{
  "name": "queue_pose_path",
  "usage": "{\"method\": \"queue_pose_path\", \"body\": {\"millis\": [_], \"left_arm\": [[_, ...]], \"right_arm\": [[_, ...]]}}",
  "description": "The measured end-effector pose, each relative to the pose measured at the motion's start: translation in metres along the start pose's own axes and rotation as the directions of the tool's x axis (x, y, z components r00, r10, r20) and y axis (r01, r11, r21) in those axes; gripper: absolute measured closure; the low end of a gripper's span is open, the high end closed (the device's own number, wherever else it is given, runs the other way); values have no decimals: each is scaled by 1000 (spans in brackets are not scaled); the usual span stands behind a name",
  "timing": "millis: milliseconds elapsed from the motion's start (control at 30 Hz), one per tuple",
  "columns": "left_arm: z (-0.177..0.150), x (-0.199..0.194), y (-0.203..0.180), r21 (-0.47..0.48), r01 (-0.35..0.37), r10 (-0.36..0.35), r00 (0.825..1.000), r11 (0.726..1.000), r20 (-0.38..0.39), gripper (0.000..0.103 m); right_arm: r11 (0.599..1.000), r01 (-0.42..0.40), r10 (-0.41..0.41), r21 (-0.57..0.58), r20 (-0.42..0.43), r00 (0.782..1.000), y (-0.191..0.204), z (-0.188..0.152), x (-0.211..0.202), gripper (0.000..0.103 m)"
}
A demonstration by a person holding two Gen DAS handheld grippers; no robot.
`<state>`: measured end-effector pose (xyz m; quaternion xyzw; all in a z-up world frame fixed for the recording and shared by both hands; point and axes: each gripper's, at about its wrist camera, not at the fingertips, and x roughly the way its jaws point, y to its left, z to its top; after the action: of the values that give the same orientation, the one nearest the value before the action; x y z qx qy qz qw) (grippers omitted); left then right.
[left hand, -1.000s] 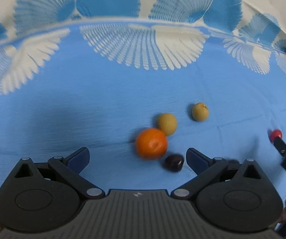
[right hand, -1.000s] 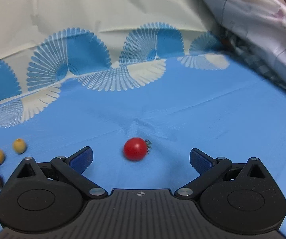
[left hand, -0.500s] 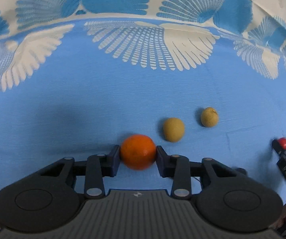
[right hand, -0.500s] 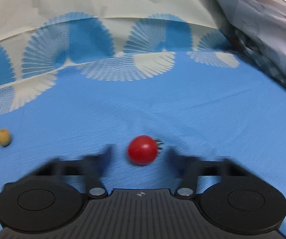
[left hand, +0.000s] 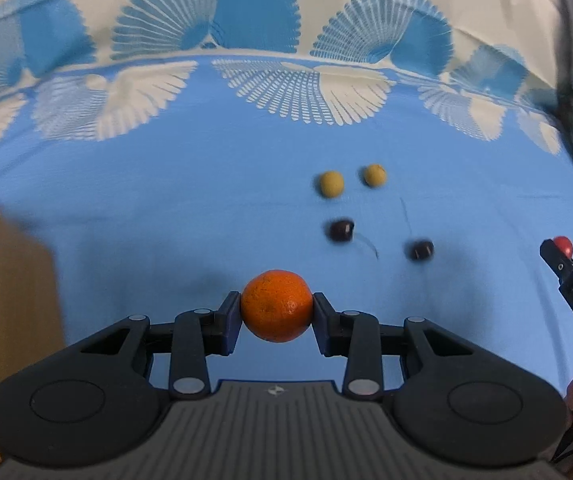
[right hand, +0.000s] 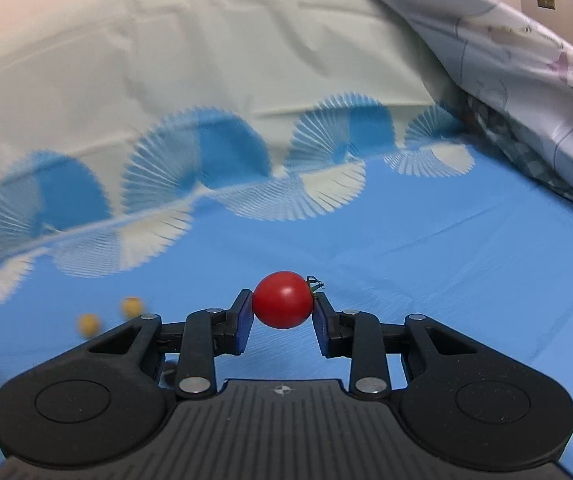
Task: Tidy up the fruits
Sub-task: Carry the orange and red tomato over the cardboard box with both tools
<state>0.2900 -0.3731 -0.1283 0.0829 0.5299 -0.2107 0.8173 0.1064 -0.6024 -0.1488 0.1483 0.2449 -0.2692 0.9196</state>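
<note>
We carry both fruits now, so keep grip steady, no extra squeeze.
Left gripper (left hand: 276, 307): fingers closed on orange (left hand: 276, 305), held at widest part, above blue bed sheet (left hand: 166, 208).
Right gripper (right hand: 283, 301): fingers closed on cherry tomato (right hand: 283, 300). Skin red, smooth, glossy, looks soft; green stem at right pad.
Two yellow fruits (left hand: 331, 184), two dark fruits (left hand: 340, 230) lie far right on sheet.
Avoid swinging; round fruits can slip.
</note>
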Motion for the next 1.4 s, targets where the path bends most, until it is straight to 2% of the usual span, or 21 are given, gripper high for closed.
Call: {"method": "queue_pose_path", "body": {"millis": [167, 333, 500, 733, 900, 967, 1167, 1400], "left_arm": [[-48, -75, 27, 0, -30, 30, 999, 1000, 43, 62], [-105, -147, 65, -46, -48, 51, 997, 998, 65, 62], [-171, -203, 109, -105, -81, 88, 993, 991, 73, 62], [-257, -249, 164, -199, -87, 98, 994, 976, 47, 62], [-299, -273, 190, -238, -107, 129, 989, 965, 77, 62], [-311, -281, 196, -244, -115, 143, 985, 963, 100, 62], [-332, -297, 201, -242, -104, 144, 977, 965, 154, 62], [-340, -299, 203, -252, -76, 123, 976, 965, 177, 62]], "right_arm": [[996, -85, 86, -20, 56, 995, 34, -10, -91, 70], [976, -212, 214, -46, 22, 977, 74, -29, -172, 70], [937, -346, 344, -49, -52, 938, 114, -51, -235, 70], [866, -479, 472, -140, -86, 878, 167, -73, -311, 70], [831, -513, 504, -214, -100, 858, 191, -87, -351, 70], [823, -514, 504, -242, -109, 857, 198, -95, -363, 70], [825, -517, 489, -230, -169, 856, 212, -114, -378, 70], [823, -509, 482, -252, -164, 861, 219, -117, -391, 70]]}}
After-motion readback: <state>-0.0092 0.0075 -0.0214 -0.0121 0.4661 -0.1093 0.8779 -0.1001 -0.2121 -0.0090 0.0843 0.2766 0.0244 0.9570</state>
